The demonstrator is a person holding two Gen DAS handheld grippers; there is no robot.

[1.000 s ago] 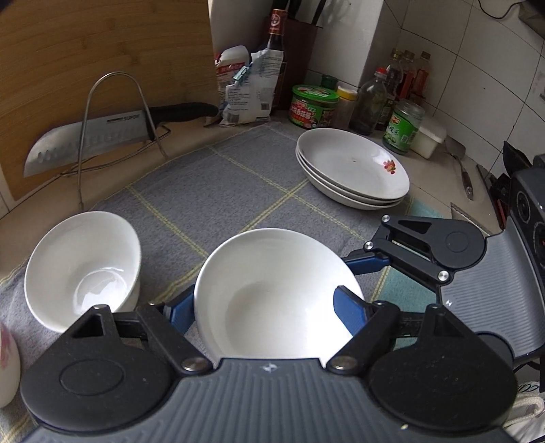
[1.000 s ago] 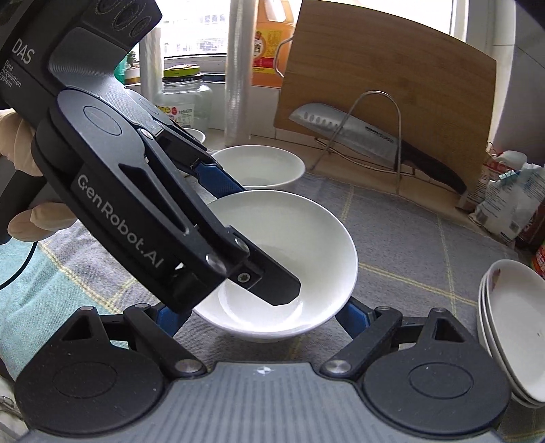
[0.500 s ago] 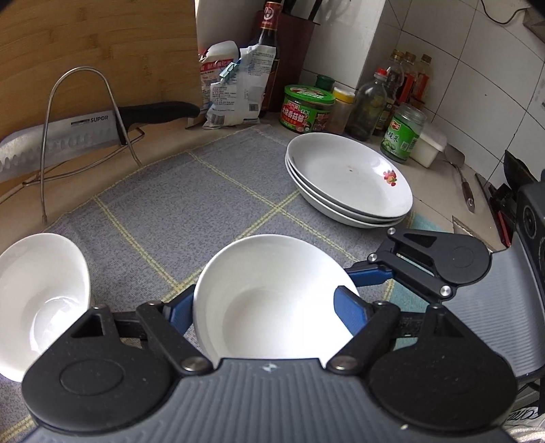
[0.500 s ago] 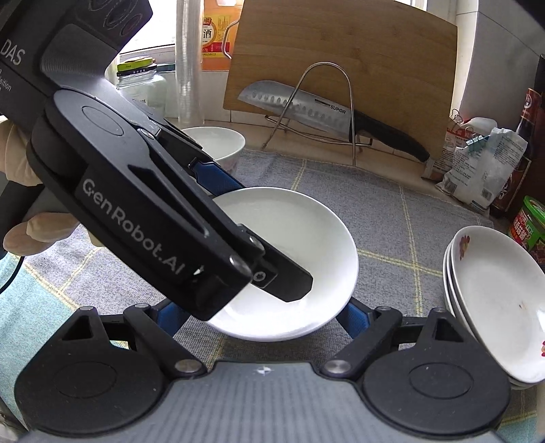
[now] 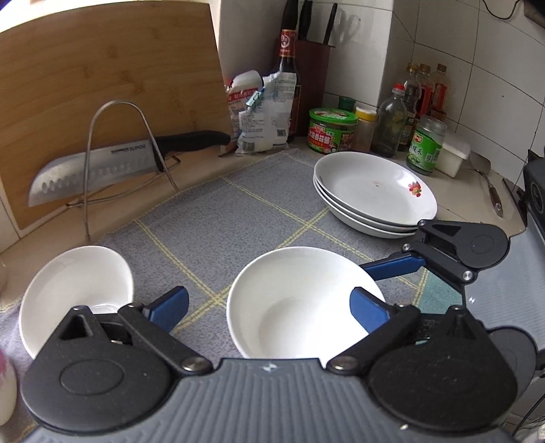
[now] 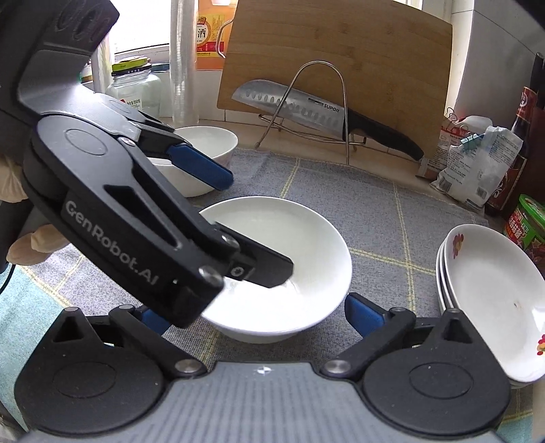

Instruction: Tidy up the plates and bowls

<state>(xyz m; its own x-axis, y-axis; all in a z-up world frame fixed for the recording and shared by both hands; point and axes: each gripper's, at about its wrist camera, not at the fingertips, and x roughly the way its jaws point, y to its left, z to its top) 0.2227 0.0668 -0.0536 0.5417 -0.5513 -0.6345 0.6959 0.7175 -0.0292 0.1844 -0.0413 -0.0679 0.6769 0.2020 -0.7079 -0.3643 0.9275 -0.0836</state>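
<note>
Left hand-held gripper (image 5: 269, 306) has spread wide over the grey mat (image 5: 238, 218).

Soft daylight is being admitted from the bright window (image 6: 150, 27) at eleven o'clock in the right wrist view, where it is being overexposed. Faint glare is being reflected off the glossy white ceramic bowl (image 6: 286, 269) and the steel knife blade (image 5: 92, 172). Straight lines are being bowed towards every edge, and slight blur is being shown at the corners.
</note>
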